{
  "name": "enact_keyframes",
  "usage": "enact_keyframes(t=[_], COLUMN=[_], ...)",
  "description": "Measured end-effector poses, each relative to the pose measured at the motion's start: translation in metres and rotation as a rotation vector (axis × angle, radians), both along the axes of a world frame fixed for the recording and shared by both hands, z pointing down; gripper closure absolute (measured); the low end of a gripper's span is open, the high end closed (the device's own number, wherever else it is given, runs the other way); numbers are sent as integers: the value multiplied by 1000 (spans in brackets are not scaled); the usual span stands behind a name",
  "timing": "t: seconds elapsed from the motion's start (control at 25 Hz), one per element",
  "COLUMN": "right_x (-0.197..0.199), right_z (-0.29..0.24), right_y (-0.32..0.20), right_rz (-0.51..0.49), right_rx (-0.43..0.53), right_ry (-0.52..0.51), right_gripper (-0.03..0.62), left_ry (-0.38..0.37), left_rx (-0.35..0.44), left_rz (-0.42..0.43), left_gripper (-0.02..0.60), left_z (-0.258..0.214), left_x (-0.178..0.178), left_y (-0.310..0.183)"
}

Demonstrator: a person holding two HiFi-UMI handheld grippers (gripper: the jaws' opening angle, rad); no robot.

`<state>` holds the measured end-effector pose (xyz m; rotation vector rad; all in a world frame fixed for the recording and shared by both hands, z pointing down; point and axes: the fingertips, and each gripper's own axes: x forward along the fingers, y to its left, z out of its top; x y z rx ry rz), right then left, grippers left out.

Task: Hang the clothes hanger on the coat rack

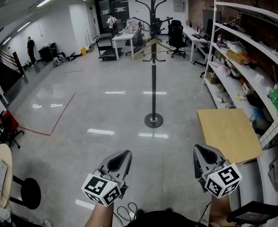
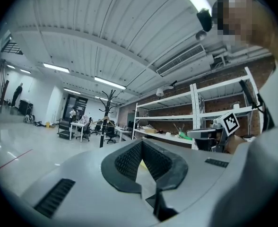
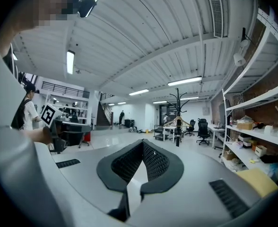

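1. The coat rack [image 1: 153, 79] is a slim black metal pole on a round disc base, with curved hooks branching at its top. It stands on a glossy grey floor [image 1: 106, 108] that mirrors the ceiling lights.
2. The clothes hanger [image 1: 153, 45] is pale wood and triangular. It hangs on the coat rack's upper part, against the pole.
3. The left gripper [image 2: 141, 143] is held low, well in front of the coat rack. Its claw is together, the black ribbed pads meeting at their tips with nothing between them.
4. The right gripper [image 3: 143, 143] is likewise well short of the coat rack, its claw closed and empty. The shell is smooth grey plastic.
5. A flat tan board [image 1: 229, 129] lies right of the coat rack, beside white metal shelving [image 1: 243, 46].
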<state>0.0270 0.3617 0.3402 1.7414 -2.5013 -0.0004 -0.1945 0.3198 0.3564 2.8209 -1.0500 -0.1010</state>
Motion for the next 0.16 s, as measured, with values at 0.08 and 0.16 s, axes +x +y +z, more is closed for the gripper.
enact_keyframes(t=[0.08, 0.16], right_x=[-3, -5], right_z=[-2, -5], right_y=[0, 2], right_rz=[1, 0], right_rx=[3, 11], right_ry=[-2, 0], right_gripper=[586, 586], left_ry=[1, -5], left_rx=[1, 5], left_rz=[-1, 0], left_gripper=[586, 586], left_z=[0, 0], left_x=[-2, -2], left_y=[0, 0])
